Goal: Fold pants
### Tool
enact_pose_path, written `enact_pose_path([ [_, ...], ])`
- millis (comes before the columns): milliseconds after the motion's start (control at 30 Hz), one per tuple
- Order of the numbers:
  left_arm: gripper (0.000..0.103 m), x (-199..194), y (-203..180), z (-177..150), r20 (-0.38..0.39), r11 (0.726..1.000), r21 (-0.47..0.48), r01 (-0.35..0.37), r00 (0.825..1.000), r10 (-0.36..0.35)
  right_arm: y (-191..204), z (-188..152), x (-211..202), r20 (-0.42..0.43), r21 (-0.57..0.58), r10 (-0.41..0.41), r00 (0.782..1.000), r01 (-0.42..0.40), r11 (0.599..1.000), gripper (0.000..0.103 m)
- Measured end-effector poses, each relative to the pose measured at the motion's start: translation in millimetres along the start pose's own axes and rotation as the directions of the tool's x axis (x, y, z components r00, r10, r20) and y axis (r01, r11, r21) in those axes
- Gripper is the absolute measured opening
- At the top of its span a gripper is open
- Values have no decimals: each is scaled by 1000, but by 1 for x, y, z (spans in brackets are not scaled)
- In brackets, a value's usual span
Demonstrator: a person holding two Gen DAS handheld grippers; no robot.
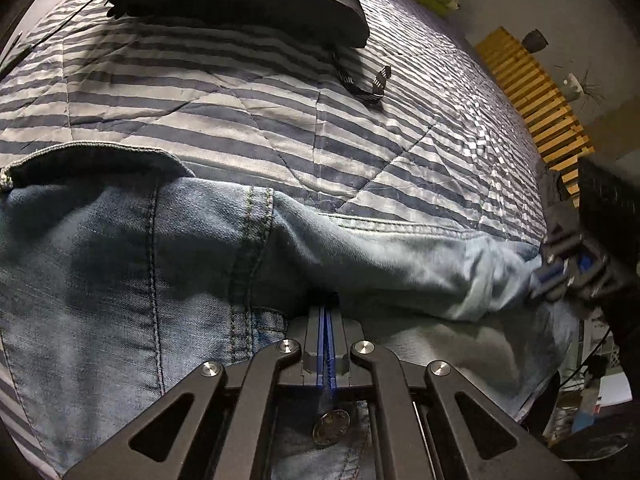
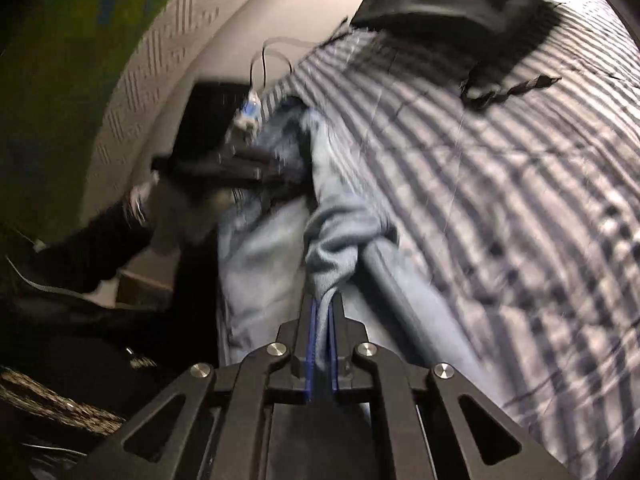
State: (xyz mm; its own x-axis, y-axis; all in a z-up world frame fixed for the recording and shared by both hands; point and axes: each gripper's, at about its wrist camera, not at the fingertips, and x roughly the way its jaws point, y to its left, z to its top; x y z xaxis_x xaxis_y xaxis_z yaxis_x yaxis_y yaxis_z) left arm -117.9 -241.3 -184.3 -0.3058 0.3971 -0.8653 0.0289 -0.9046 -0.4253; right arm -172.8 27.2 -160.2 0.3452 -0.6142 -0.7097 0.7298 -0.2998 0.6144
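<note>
Left wrist view: left hand-held gripper (image 1: 328,304) clamped on jeans (image 1: 120,248) waistband, on striped bed quilt (image 1: 240,112). Right hand-held gripper (image 2: 322,312) pinches denim fold; pic blurred.

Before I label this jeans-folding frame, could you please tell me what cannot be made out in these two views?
- Left wrist view: the jeans run past the left and bottom edges, so their full layout is cut off.
- Left wrist view: the right tongs are smeared at the frame's right edge.
- Right wrist view: the left tongs are motion-blurred; their grip point is unreadable.
- Both views: the dark folded garment is cropped by the top edge.
</note>
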Motion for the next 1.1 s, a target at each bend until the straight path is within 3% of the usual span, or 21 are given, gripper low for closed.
enact_pose_path([
  [100,2,2,-1,1,3,1000,3,-4,1000,4,7,-6,5,-1,-58,-84,996,84,995,6],
  [167,2,2,0,1,3,1000,5,-6,1000,6,0,-1,2,23,-20,-124,992,125,992,9],
  [267,2,0,0,-1,4,1000,7,-6,1000,6,-28,16,0,45,124,-40,998,34,992,17],
  [400,2,0,1,-1,4,1000,10,-10,1000,10,-35,37,17,62,151,11,998,-21,988,17],
  [433,2,0,0,0,5,1000,13,-11,1000,11,-32,40,22,66,143,14,998,-23,989,12],
  [467,2,1,-1,-1,7,1000,20,-16,1000,15,-26,42,27,66,122,-30,997,22,992,5],
  [500,2,2,-3,0,8,999,28,-20,1000,19,-18,43,28,73,92,-116,991,109,990,4],
  [567,2,2,-4,-1,14,999,44,-19,1000,19,-8,43,11,164,48,-270,949,266,963,3],
  [633,2,2,-3,1,9,999,44,-17,1000,17,-18,39,-4,236,133,-326,915,302,944,3],
  [733,2,3,-2,2,3,999,42,-18,1000,18,-32,31,11,102,153,-364,926,347,925,6],
  [800,2,2,-3,4,-4,999,33,-25,1000,25,-29,20,-8,105,172,-381,918,361,917,8],
  [900,2,-4,-12,5,14,995,62,-75,997,74,-9,-18,-76,209,249,-453,867,401,882,8],
  [967,2,-12,-25,7,36,994,81,-75,997,72,8,-62,-122,269,338,-533,802,439,832,11],
  [1033,2,-24,-45,9,62,993,111,-49,997,43,23,-124,-158,259,451,-660,705,516,728,12],
  [1067,2,-30,-56,10,75,989,138,-48,996,38,35,-168,-173,239,512,-727,643,553,657,12],
  [1100,2,-35,-67,10,83,986,161,-49,996,36,41,-197,-181,232,552,-761,606,562,616,12],
])
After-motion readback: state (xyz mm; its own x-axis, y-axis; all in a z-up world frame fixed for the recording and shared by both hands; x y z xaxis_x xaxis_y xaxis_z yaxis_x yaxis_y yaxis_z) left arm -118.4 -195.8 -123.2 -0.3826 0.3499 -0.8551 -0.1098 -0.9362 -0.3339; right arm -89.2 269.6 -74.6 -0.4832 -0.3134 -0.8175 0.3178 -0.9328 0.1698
